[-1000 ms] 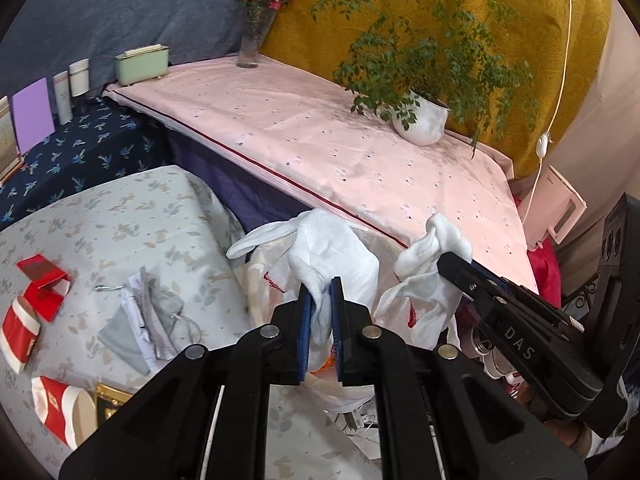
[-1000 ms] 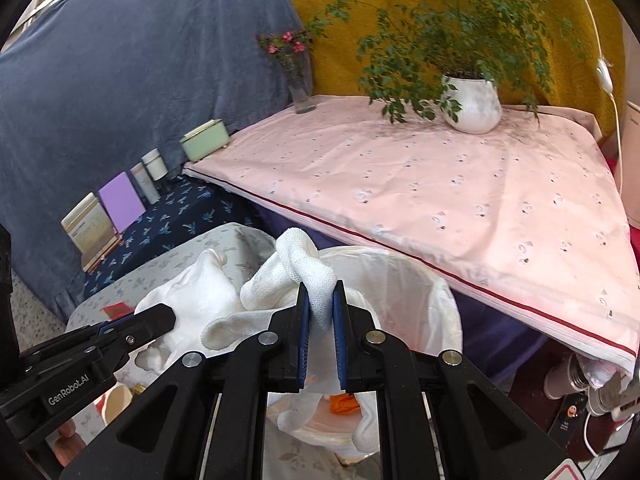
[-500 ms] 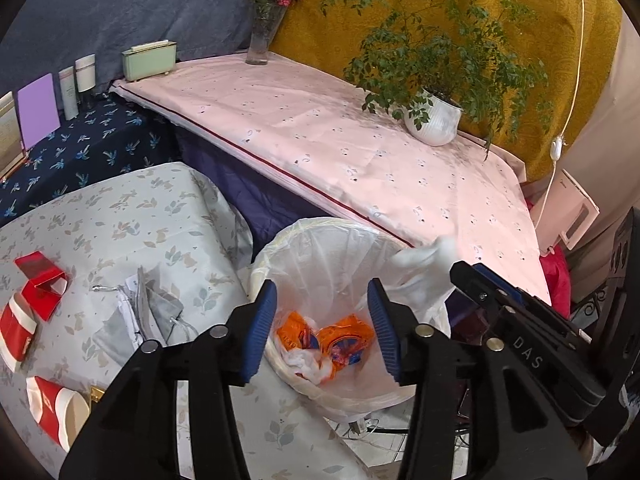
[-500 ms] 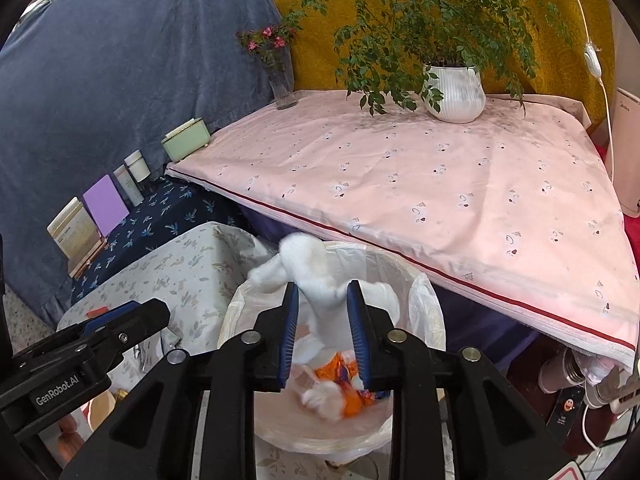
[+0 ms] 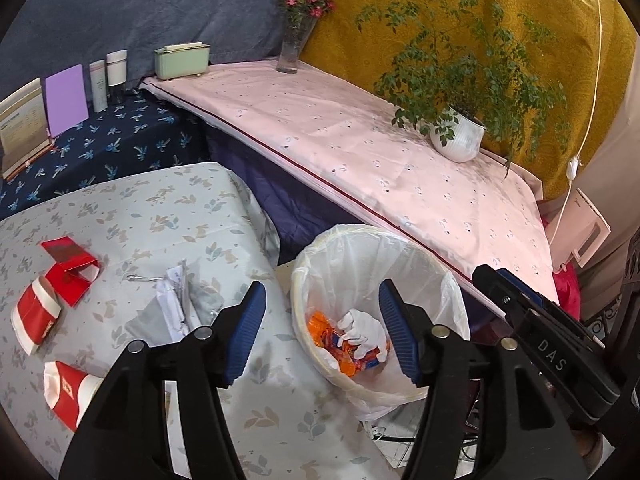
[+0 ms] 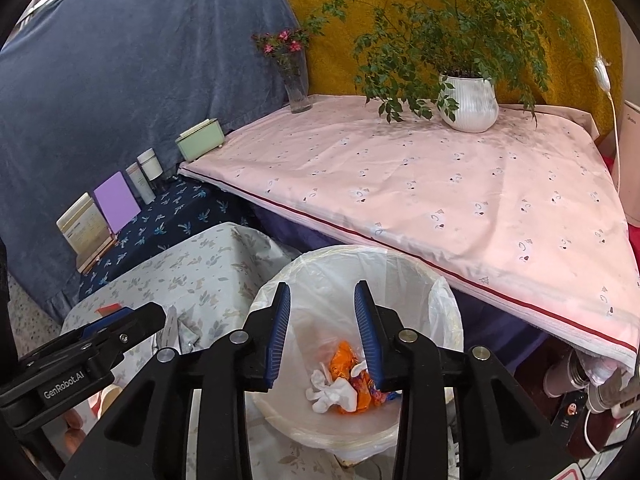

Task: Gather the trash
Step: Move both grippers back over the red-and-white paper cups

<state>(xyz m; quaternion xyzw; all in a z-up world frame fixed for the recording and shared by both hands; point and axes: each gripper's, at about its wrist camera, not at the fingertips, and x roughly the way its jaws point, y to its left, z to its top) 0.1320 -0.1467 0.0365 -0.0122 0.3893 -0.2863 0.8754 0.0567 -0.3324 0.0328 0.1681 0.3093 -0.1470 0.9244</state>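
Observation:
A bin with a white liner (image 5: 340, 248) (image 6: 400, 260) stands beside the floral-clothed table (image 5: 160, 208). Inside it lie crumpled white gloves (image 5: 362, 330) (image 6: 332, 394) on orange wrappers (image 5: 320, 330) (image 6: 344, 360). My left gripper (image 5: 322, 292) hangs over the bin's near rim, its jaws opening with nothing between them. My right gripper (image 6: 322, 292) is right above the bin, jaws also opening and empty. On the table to the left lie red paper cups (image 5: 36, 316) (image 5: 68, 394), a folded red carton (image 5: 70, 268) and a grey mask with white paper (image 5: 180, 304).
Behind the bin a pink-covered table (image 5: 360, 140) carries a potted plant (image 5: 460, 140), a flower vase (image 5: 292, 52) and a green box (image 5: 182, 60). Books and bottles (image 5: 108, 76) stand on a dark blue cloth at the left. Cables and devices crowd the floor at the right.
Both grippers were shut on white gloves held over the bin. Both have let go and opened, and the gloves now lie inside the bin. The left view has shifted slightly.

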